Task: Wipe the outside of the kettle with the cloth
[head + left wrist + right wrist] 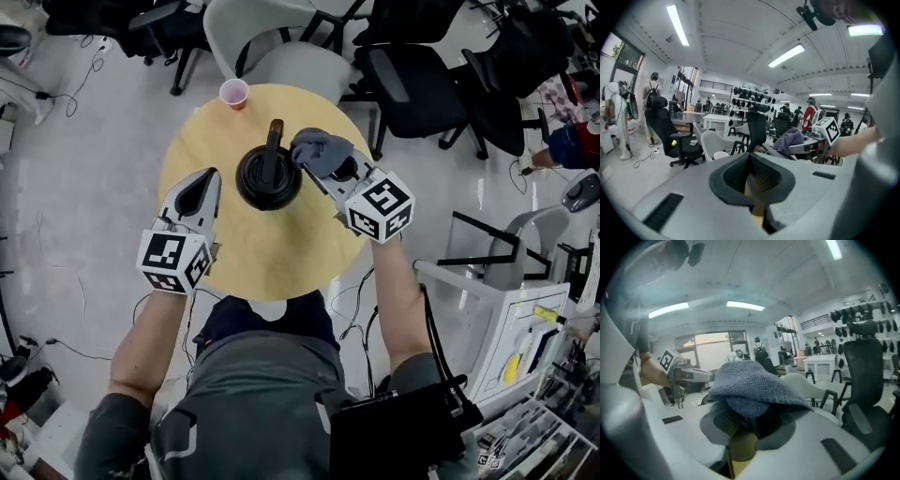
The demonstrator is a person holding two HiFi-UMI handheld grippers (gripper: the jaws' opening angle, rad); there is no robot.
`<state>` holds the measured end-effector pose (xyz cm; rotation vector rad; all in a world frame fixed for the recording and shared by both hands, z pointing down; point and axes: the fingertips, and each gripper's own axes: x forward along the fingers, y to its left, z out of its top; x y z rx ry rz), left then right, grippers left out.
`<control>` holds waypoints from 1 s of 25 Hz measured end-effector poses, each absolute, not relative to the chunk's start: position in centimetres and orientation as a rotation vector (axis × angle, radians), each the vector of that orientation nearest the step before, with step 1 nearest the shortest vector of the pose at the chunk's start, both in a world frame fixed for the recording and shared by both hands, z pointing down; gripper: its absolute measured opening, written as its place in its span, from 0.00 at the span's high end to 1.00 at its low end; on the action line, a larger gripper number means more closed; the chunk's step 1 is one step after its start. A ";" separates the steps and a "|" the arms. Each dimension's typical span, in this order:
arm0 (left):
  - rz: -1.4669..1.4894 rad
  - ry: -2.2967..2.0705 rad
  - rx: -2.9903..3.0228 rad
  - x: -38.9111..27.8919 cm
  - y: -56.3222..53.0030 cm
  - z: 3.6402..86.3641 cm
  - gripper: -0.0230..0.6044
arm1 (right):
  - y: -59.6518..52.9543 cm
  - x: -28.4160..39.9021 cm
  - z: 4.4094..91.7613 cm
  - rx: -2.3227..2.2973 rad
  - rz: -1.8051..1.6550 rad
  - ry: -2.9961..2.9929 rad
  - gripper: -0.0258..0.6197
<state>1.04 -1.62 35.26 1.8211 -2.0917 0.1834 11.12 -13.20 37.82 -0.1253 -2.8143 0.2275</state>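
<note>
Right gripper: jaws clamped on the grey cloth, which bunches up over their tips.
Left gripper: jaws pressed together, nothing between them; it hangs over the table's left part.
Kettle: black, upright, handle across its top; it stands between the two grippers, just left of the right gripper's tips and apart from the left gripper.
Cloth and kettle: the cloth meets the kettle's upper right rim.
Table: round, wooden, under both grippers.
Cup: pink, beyond the kettle at the table's far edge, well apart from both grippers.
</note>
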 end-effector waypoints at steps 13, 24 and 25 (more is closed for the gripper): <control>0.193 -2.270 1.613 2.5 0.0 35.8 0.95 | -11.8 9.9 40.4 -0.959 -0.086 -2.532 0.83; 0.185 -2.369 1.516 3.5 0.5 36.3 0.95 | -12.5 9.8 41.8 -1.199 0.001 -2.479 0.83; 0.185 -2.374 1.509 3.5 0.6 36.3 0.95 | -12.6 9.8 41.9 -1.227 0.007 -2.471 0.83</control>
